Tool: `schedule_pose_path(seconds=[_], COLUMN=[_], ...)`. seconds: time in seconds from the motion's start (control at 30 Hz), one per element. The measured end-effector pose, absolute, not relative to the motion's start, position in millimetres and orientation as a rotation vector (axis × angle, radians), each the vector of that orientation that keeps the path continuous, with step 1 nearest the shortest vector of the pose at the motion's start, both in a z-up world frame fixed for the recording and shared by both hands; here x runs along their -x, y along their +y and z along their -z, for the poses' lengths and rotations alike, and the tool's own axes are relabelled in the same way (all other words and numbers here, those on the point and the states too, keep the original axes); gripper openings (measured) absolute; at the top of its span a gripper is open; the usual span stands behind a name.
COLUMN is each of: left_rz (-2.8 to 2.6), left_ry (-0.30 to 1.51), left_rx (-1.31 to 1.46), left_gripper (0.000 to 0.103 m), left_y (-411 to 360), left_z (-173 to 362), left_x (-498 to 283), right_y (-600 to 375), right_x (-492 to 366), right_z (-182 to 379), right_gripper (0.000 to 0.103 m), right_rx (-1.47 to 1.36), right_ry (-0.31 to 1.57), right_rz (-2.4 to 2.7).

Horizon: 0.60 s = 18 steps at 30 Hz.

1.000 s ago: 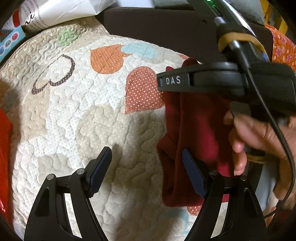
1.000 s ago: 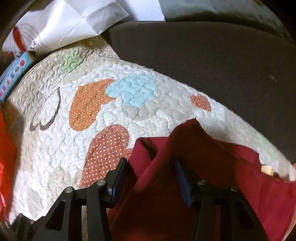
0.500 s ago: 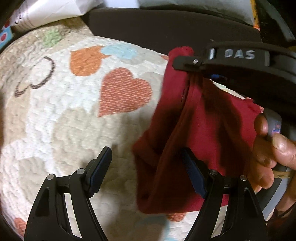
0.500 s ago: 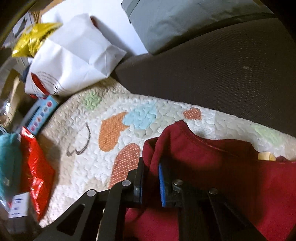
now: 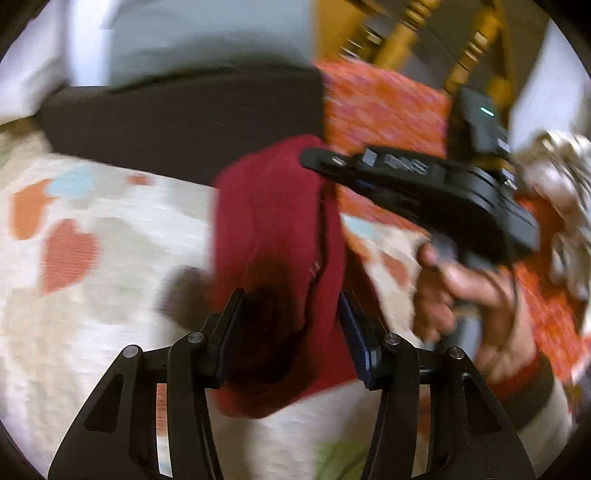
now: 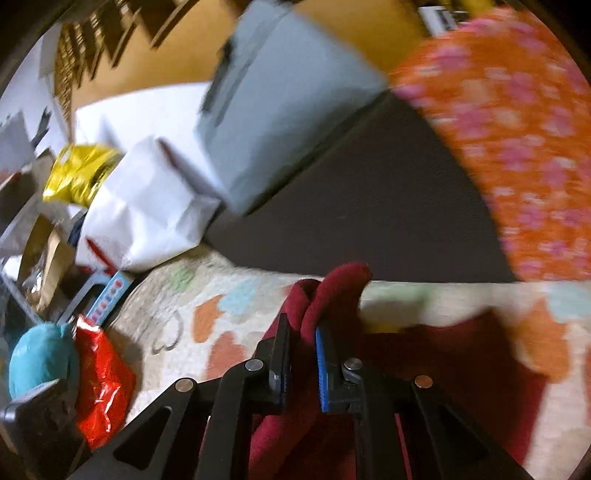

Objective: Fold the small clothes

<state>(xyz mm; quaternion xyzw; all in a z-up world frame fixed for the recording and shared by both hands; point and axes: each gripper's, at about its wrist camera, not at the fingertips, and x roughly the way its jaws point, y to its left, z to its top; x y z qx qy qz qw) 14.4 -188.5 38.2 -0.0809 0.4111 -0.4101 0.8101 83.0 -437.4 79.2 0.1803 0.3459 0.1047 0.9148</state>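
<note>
1. Raised lettering on the right gripper [image 5: 317, 162] is blurred, unreadable.
2. It pinches the dark red garment [image 5: 273, 236] at 12 o'clock, above the heart-patterned quilt [image 5: 92, 295].
3. The left gripper [image 5: 290, 328], jaws just closing, brackets the cloth's hanging end; grip uncertain.

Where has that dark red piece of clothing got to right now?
The dark red garment hangs lifted above the heart-patterned quilt, centre of both wrist views, pinched at its top by the right gripper, its lower part between the left gripper's fingers.

I'm working in a lived-in home: a heart-patterned quilt [image 5: 110, 295] covers a dark sofa seat [image 6: 369, 221], a turned wooden chair [image 5: 406, 33] stands behind, and bags, boxes [image 6: 48, 258] and a teal plush toy [image 6: 37, 362] crowd the quilt's left edge.
</note>
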Motion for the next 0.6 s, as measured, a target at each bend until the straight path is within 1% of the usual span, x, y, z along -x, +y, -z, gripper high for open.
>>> schedule_pose_path(seconds=[0.1,0.23,0.3,0.37,0.4,0.43,0.47,0.6], left_rz=[0.964,0.977,0.981,0.966,0.955,0.949,0.950,0.988], left_ry=[0.961,0.944,0.936,0.919,0.910,0.903,0.902,0.947], left_rx=[0.105,-0.020,-0.004,0.013,0.011,0.009,0.010,0.007], left_gripper=[0.050,0.050,0.050,0.050,0.050,0.050,0.050,0.050], left_y=[-221,-235,-231,-224,-222,-218,-216,-224], left_z=[-21,-17,-21,-25,-26,-27,-26,-17], left_x=[-1,8,5,0,-2,-1,0,4], right_y=[-479,-513,-523,-526,-526,-524,-521,-510], right_x=[-71,-65,-60,-54,-50,-46,-43,-38], right_z=[-51,-2,10,11,9,7,6,6], right_gripper=[0.011,0.011,0.012,0.032,0.036,0.044,0.047,0.049], right_rx=[-0.410,-0.574,-0.683,-0.729,-0.731,-0.734,-0.741,-0.746], right_ry=[0.766,0.842,0.835,0.810,0.794,0.781,0.779,0.790], right_rz=[-0.095,-0.062,-0.075,-0.061,-0.055,-0.062,-0.075,-0.121])
